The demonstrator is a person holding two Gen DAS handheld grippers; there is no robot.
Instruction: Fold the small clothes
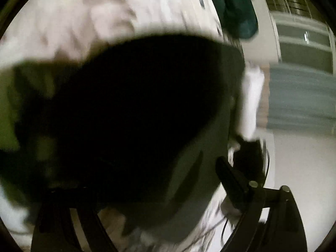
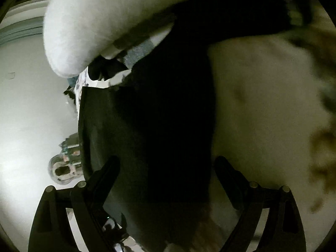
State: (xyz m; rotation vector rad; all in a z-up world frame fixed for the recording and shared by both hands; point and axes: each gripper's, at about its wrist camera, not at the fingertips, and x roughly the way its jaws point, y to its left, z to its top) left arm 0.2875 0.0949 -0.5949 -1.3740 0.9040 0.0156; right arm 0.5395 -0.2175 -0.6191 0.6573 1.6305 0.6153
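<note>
A black garment (image 1: 134,105) fills the middle of the blurred left wrist view, lying on a pale patterned bedsheet (image 1: 84,14). My left gripper (image 1: 142,178) stands wide over its near edge. The right finger (image 1: 229,176) shows plainly, while the left one is lost in the dark cloth. In the right wrist view the same black garment (image 2: 168,115) runs between the spread fingers of my right gripper (image 2: 168,166). The pads do not press on it. The cream sheet (image 2: 262,105) lies to its right.
A teal garment (image 1: 237,6) lies at the far side of the bed, and a white cloth (image 1: 252,96) hangs at its right edge. A white pillow (image 2: 84,21) bulges at the upper left. The pale floor (image 2: 31,115) carries a slipper-like object (image 2: 63,168).
</note>
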